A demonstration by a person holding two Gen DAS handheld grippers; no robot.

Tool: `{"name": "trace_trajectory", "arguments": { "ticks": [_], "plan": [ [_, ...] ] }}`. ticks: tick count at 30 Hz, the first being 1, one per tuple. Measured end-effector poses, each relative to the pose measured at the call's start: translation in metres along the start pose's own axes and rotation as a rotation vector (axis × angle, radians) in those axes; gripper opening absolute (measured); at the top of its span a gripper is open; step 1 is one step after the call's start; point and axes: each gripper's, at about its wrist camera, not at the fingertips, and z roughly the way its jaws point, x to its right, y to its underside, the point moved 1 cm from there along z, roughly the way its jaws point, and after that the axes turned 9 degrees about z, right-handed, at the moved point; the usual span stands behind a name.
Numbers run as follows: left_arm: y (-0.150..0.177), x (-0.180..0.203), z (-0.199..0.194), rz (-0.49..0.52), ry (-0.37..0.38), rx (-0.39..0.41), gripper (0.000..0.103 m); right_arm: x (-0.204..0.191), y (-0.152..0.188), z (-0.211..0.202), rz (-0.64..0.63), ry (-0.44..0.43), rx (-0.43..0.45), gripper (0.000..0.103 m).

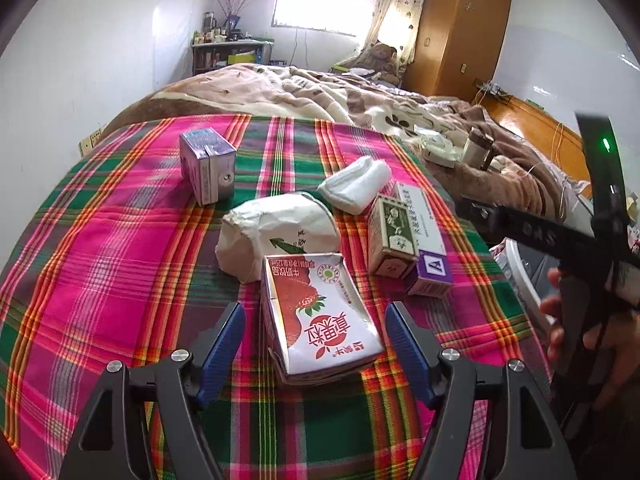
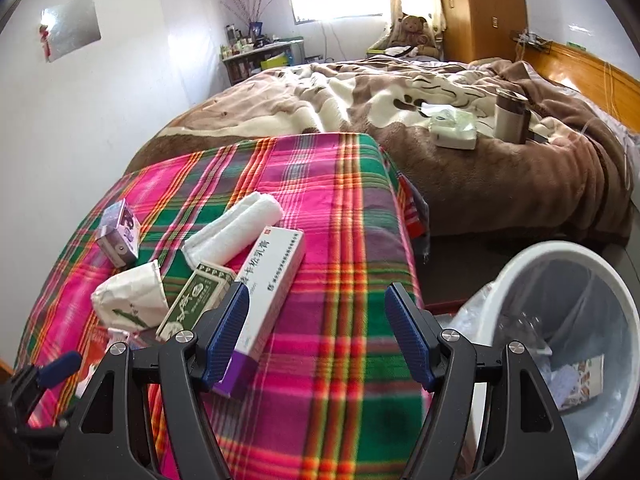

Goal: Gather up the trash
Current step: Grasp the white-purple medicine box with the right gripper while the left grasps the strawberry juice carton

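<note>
Between my left gripper's point(image 1: 316, 344) blue pads lies the strawberry milk carton point(image 1: 316, 312), flat on the plaid cloth point(image 1: 100, 264); jaws apart, neither pad pressing it. Beyond: crumpled paper cup point(image 1: 276, 236), green box point(image 1: 390, 238), white-and-purple box point(image 1: 426, 236), rolled white towel point(image 1: 356, 184), small purple carton point(image 1: 207, 170) standing farther off. My right gripper point(image 2: 316, 340) also gapes, nothing between; its left pad overlaps that long box's edge. White bin point(image 2: 560, 320), plastic-lined, sits to its right, some scraps inside.
</note>
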Motion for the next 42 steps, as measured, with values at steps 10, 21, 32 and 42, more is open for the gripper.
{"name": "trace_trajectory", "arguments": {
  "ticks": [10,21,32,42],
  "plan": [
    [0.005,-0.008,0.014,-0.004,-0.017,-0.049,0.072,-0.015,-0.009,0.035,0.016,0.001,-0.088,0.072],
    [0.006,-0.028,0.010,-0.034,-0.041,-0.042,0.072,-0.033,-0.001,0.052,-0.012,-0.011,-0.167,0.072],
    [0.002,-0.029,0.020,-0.024,-0.051,-0.064,0.072,-0.026,0.013,0.040,-0.076,0.096,-0.153,0.072],
    [-0.001,-0.033,0.019,-0.062,-0.036,-0.045,0.063,-0.020,0.014,0.034,-0.051,0.086,-0.120,0.054]
  ]
}}
